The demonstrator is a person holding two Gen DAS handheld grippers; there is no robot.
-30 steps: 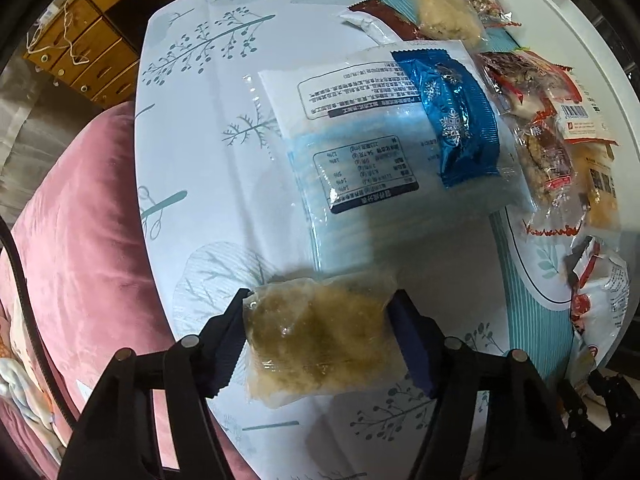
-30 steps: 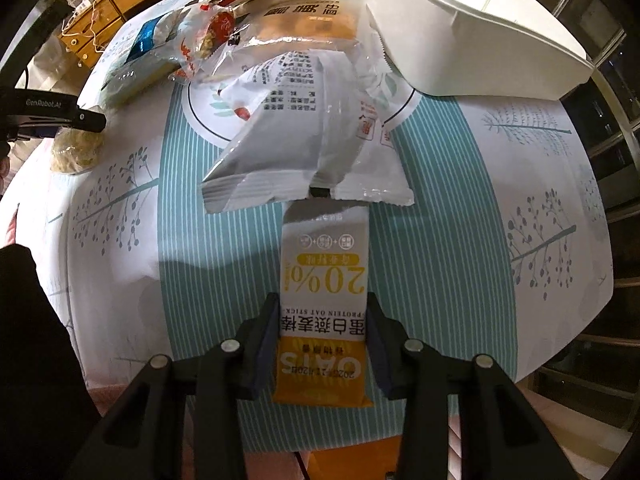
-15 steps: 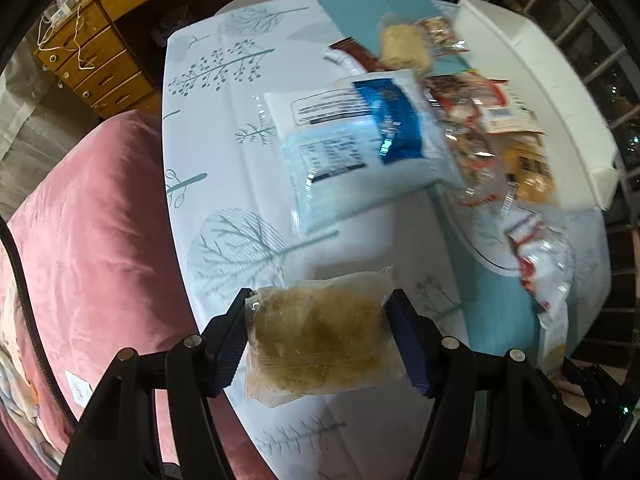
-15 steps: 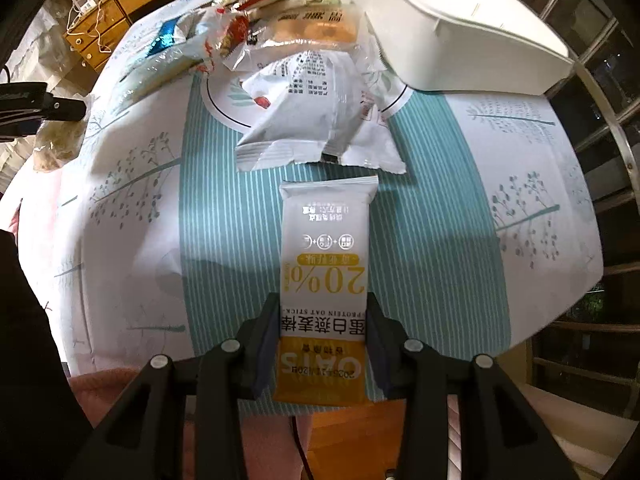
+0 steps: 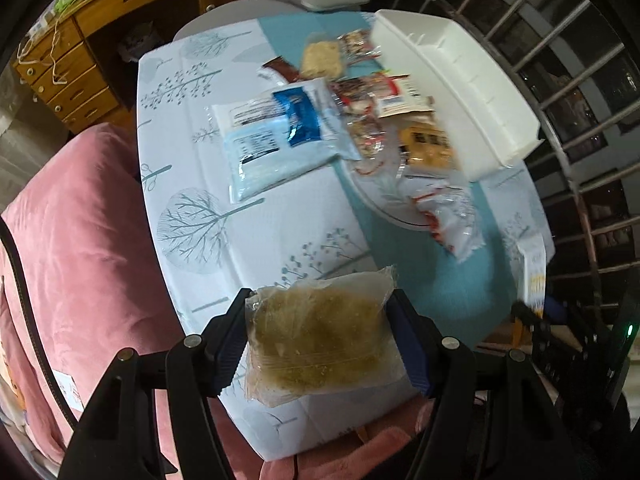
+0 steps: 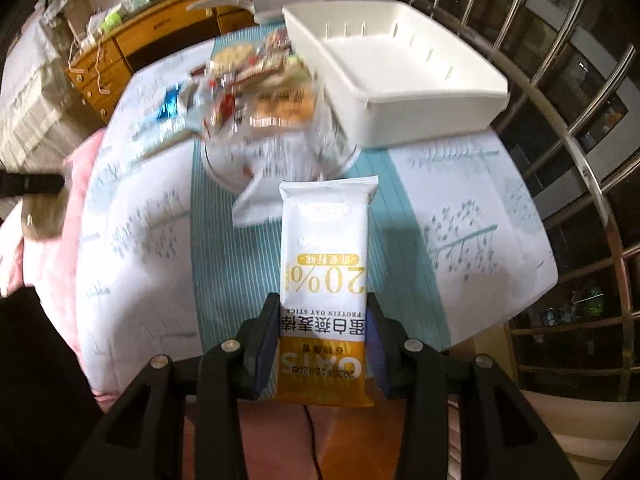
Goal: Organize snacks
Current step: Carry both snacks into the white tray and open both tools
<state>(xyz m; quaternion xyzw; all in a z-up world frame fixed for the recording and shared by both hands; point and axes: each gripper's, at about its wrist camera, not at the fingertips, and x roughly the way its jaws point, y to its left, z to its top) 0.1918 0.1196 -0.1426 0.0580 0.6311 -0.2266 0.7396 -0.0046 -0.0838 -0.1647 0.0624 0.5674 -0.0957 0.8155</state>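
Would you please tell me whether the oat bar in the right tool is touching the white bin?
Apart. The right wrist view shows the oat bar clamped in the right tool, with tablecloth visible between its far end and the white bin.

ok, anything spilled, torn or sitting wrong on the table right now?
Nothing spilled or torn that I can see. The white bin sits upright and empty. The loose snack pile is jumbled beside it, unsorted. Both grippers hold intact packets: left the clear crumb packet, right the oat bar.

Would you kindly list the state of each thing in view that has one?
Left tongs: shut on clear snack pouch, lifted.
Right tongs: shut on oat bar, lifted.
White bin: empty, upright.
Snack pile: lying loose on the table.
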